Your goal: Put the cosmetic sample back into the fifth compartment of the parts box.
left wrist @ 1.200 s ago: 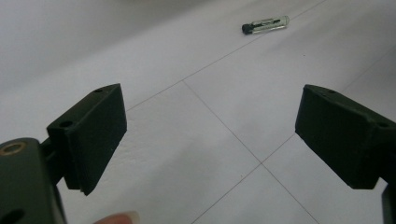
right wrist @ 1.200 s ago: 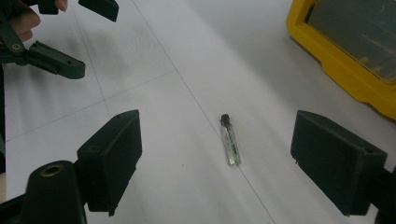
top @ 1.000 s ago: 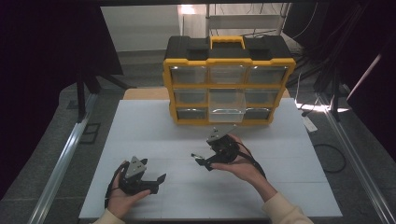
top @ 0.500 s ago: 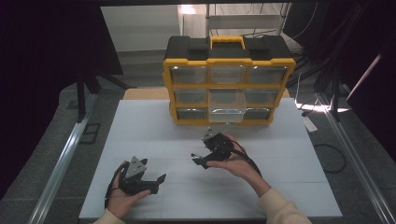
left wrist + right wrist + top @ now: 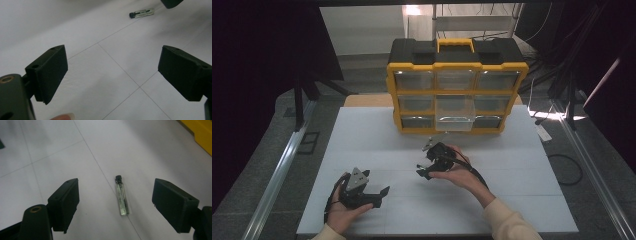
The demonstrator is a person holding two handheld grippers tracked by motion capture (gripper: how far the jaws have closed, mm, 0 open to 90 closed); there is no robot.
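On the white table [image 5: 522,200], nearest the person and far to the left of the yellow organiser [image 5: 457,85], the left gripper [image 5: 379,196] rests low in the person's left hand [image 5: 343,210], its jaws spread wide with nothing but bare table between them. To its right, and closer to the organiser's front, the right gripper [image 5: 421,169] is held in the right hand [image 5: 457,172], tilted down toward the table. Its jaws stand wide apart and have just been closing a little; in the right gripper view a small glass vial [image 5: 122,195] with a black cap lies flat on the table between them, touched by neither pad. In the left gripper view the same vial [image 5: 141,13] lies farther off. Behind it, one clear drawer [image 5: 455,113] in the organiser's middle column stands pulled out toward the person.
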